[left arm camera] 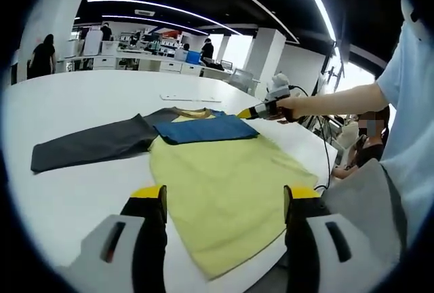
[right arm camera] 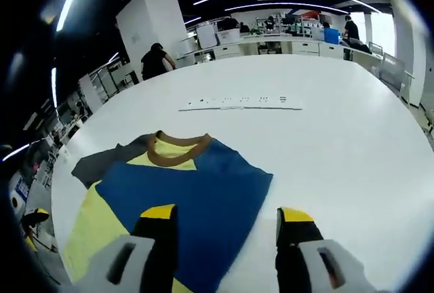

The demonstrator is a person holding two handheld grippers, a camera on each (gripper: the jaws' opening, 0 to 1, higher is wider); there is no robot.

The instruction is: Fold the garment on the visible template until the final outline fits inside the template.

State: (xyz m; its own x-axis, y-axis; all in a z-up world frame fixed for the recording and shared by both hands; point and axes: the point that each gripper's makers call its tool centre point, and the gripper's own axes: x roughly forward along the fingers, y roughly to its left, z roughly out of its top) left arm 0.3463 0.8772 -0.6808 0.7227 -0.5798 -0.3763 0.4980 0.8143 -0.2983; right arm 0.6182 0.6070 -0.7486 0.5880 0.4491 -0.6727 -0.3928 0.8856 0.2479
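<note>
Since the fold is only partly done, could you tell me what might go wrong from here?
1. The shirt's yellow hem lies at the table's near edge and may hang over it, so a tug could pull it off.
2. The grey sleeve stretches far sideways; left unfolded, the outline probably stays too wide.
3. The blue sleeve already folded across the chest could slip open when the right gripper, jaws open, lets go.

I see the garment (left arm camera: 230,184) as soft matt cloth — yellow, blue and grey panels — lying on a smooth, faintly glossy white counter (right arm camera: 325,123).
</note>
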